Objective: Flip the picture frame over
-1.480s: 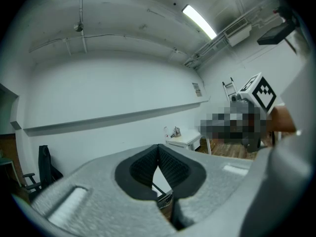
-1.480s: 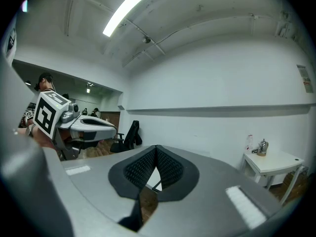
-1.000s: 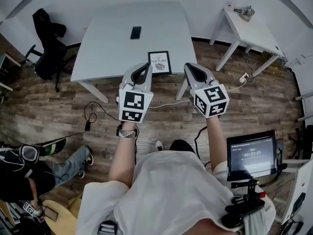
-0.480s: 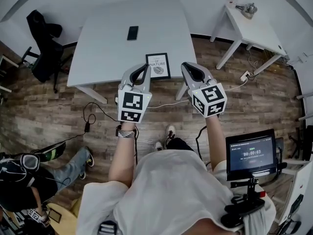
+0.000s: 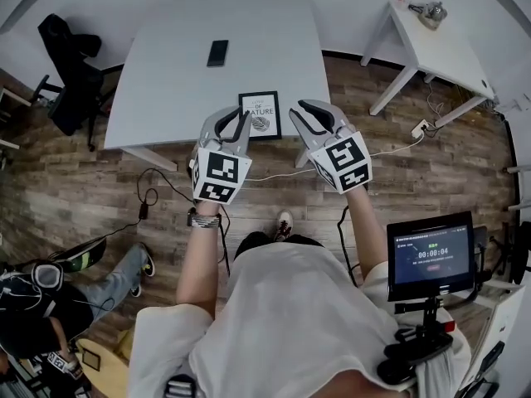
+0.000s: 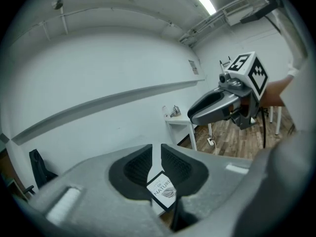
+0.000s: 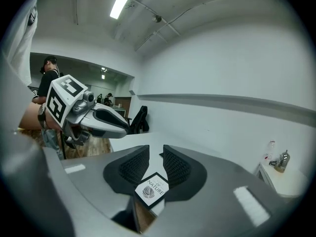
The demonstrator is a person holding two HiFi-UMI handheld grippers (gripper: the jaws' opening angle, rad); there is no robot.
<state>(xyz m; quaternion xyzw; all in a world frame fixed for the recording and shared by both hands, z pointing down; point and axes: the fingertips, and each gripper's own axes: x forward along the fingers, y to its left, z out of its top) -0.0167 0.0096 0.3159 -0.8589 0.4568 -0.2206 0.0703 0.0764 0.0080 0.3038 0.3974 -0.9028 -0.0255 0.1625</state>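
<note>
I'm working over one large grey table [image 5: 191, 65], with one small side table [image 5: 440, 48] off to the right and one black chair [image 5: 70, 69] to the left. My two grippers hover at the big table's near edge. The left gripper [image 5: 236, 118] has just been easing its jaws a slit apart, and the right gripper [image 5: 304, 116] has just been spreading wider. Nothing sits between either pair. The one frame [image 5: 260, 115] lies flat, printed face up, at that near edge between the two grippers, with no pad on it. One phone [image 5: 217, 53] lies farther back. I judge the flip not yet begun: grasp, turn and set-down all remain.
</note>
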